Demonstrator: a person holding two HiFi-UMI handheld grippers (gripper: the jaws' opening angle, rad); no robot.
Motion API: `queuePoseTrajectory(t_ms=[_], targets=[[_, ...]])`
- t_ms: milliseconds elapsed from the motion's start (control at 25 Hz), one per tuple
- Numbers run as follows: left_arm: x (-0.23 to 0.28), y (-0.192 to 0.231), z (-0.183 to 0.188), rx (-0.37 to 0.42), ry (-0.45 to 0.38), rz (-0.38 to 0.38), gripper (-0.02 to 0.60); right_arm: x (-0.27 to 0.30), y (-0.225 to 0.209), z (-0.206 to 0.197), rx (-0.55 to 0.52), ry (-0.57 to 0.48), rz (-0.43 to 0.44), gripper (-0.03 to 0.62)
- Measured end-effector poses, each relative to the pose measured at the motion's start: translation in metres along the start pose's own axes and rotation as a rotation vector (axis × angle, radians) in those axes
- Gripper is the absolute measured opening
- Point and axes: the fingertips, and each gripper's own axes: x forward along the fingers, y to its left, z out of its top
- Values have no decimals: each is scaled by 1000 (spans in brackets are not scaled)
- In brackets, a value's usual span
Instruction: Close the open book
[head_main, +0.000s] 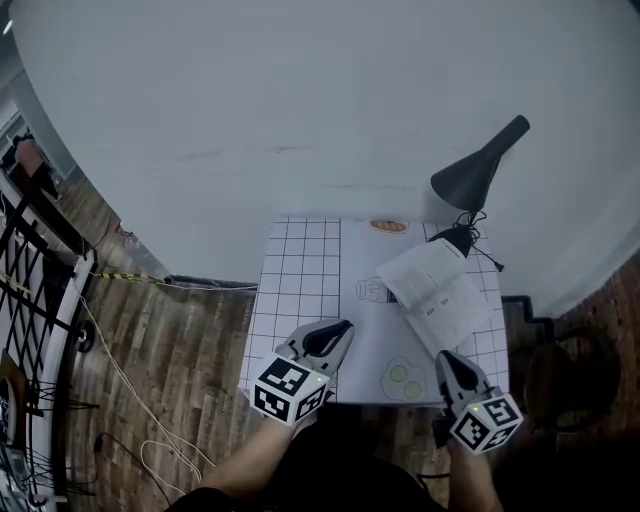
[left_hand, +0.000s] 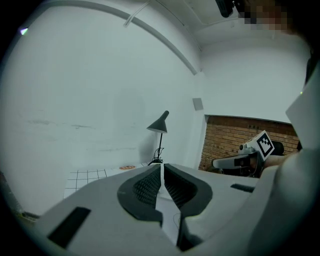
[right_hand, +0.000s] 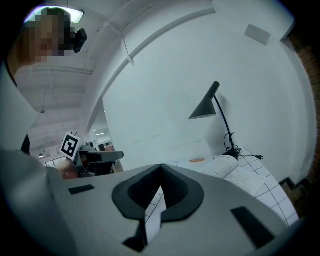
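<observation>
The left gripper (head_main: 345, 328) is hanging at the near edge of the table (head_main: 300, 262). Its jaws are pressing together tip to tip, clenched on nothing. Ahead of it a white mat (head_main: 362, 262) is covering the middle of the gridded top, and an orange disc (head_main: 388, 226) is lying on the mat at the far edge, well apart from the gripper.

Ahead of this gripper and off to its right, the book (head_main: 440, 295) is lying open on the table with its pages facing up and its near corner pointing toward the right gripper (head_main: 442, 358).

The right gripper is hanging at the table's near right corner, just short of the book. In its own view its jaws are meeting at the tips, clenched and empty, and the book's (right_hand: 240, 172) pages are curving up ahead and to the right.

Beyond the book, well apart from the right gripper, a black lamp (head_main: 480, 165) is standing at the far right corner.
</observation>
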Motion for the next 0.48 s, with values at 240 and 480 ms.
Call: queuePoseTrajectory(t_ms=[240,480], targets=[[25,65,15,53,-1,-2,28,50,-15,18,7,-11,-64,3],[36,118,15,56,20,-29,28,108,-13,13,-18,58,-158,3]])
